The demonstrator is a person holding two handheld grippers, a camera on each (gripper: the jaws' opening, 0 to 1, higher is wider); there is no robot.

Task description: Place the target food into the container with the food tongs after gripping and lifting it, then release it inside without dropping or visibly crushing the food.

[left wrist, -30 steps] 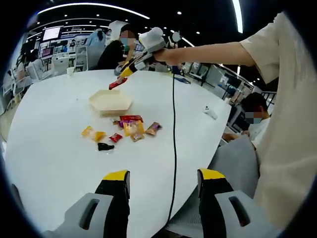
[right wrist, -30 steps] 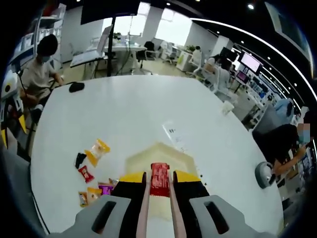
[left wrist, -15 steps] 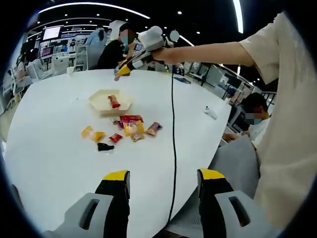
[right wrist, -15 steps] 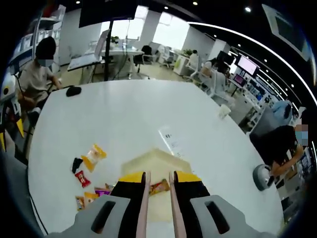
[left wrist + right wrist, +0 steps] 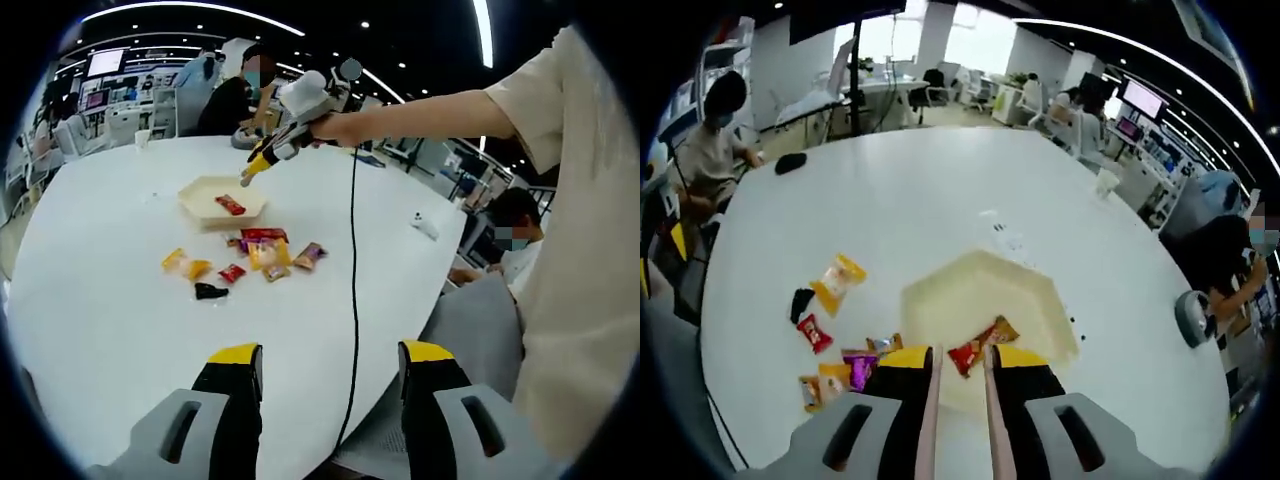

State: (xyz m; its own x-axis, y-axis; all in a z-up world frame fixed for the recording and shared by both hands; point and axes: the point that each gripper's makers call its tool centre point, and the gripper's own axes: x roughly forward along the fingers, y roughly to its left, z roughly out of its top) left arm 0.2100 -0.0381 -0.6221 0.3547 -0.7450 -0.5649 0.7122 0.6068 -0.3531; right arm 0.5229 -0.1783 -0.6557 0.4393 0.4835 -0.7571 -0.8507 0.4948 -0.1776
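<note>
A pale hexagonal container (image 5: 205, 190) (image 5: 1040, 290) sits on the white round table (image 5: 100, 330) (image 5: 890, 190). A red snack packet (image 5: 230, 205) (image 5: 975, 352) lies inside it. My right gripper (image 5: 960, 352) (image 5: 255, 168) hovers just above the container, its jaws a narrow gap apart with nothing between them. Loose snack packets (image 5: 265, 250) (image 5: 855, 370) lie beside the container, with an orange one (image 5: 185, 265) (image 5: 837, 280) and a black one (image 5: 210, 292) (image 5: 800, 300) further off. My left gripper (image 5: 330, 365) stands open, wide, over the table's near edge.
A black cable (image 5: 352, 300) hangs from the right gripper across the table. The person's arm (image 5: 430, 105) reaches over the table. A small white object (image 5: 425, 228), a cup (image 5: 1105, 182) and a black item (image 5: 790, 163) lie near the rim. People sit around.
The red packet left my right gripper's jaws and now lies in the container. The right gripper dropped closer over the container. The left gripper stayed put.
</note>
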